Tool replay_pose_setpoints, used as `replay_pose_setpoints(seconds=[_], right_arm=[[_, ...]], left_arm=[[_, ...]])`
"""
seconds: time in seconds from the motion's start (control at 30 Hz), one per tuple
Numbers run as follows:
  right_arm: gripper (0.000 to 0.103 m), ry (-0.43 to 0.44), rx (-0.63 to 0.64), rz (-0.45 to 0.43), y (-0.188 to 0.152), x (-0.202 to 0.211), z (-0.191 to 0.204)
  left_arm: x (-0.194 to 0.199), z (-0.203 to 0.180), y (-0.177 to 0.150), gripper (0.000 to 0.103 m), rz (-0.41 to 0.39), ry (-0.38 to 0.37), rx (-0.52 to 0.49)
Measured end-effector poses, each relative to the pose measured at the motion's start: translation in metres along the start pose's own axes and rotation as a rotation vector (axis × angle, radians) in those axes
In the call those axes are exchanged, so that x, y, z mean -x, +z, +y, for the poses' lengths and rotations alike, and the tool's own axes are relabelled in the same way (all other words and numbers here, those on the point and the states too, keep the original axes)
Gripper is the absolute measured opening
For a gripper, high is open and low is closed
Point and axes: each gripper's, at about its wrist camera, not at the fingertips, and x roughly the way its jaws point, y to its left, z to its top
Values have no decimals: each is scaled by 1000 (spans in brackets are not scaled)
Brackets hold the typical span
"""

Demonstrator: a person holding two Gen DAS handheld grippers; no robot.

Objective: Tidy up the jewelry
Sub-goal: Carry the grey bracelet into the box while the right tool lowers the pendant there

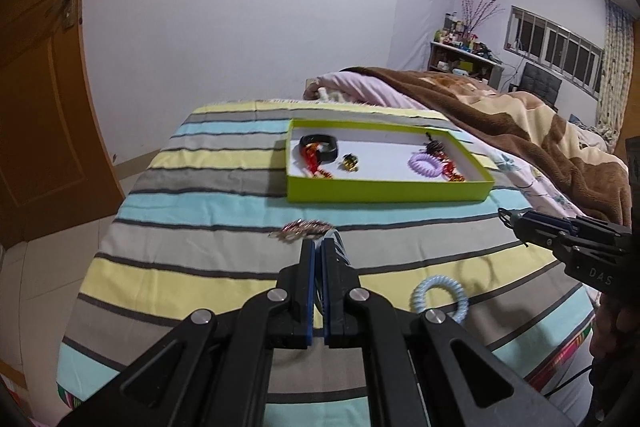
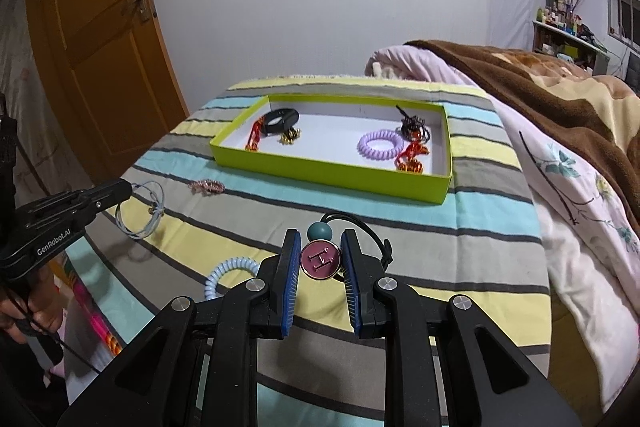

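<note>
Right gripper (image 2: 320, 259) clamps a hair tie by its pink round charm (image 2: 320, 260), teal bead (image 2: 319, 230) and black elastic loop (image 2: 362, 227) poking out ahead; jaws part-way apart, pads pressing the charm's sides. Gripped on the charm probably because the thin cord would slip. Left gripper (image 1: 319, 251) pinched fully narrow on a thin pale-blue cord bracelet (image 2: 140, 211), which dangles off its tip above the striped cloth (image 1: 200, 195). Both loads look lifted clear, ready to carry.

Light-blue spiral hair tie (image 1: 439, 297) lies loose on the cloth near both tools, not yet sorted. Further on, a pinkish chain bracelet (image 1: 302, 229) lies loose too, just short of the box.

Green box (image 1: 388, 191), shallow walls, open top, sits beyond: black band (image 1: 320, 147), gold charm (image 1: 349, 162), purple spiral tie (image 1: 427, 165), dark beaded piece (image 2: 412, 125) and red tassels inside. Bare white floor in the box middle gives drop room. Near wall is low; clear path over it. Blanket (image 1: 500, 115) crowds the right side.
</note>
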Motion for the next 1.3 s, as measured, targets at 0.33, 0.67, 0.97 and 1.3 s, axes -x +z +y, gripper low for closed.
replay_pose_setpoints(seconds=[0.33,0.67,0.97,1.3], right_arm=[[21,-6,19,-45,16,8,1],[21,-15,35,-67,39,-2,-5],[21,-14,37,-74,64,-24,-15],[21,-31,36,-39,80,-63,-26]], left_arm=[[1,-19,20,3,-43,-34,-33],[-18,-26,49,3,-69,-44,-38],[-47,-32,75,3,-72,-48,-60],[-82,-36,96,3,-71,-73,-71]])
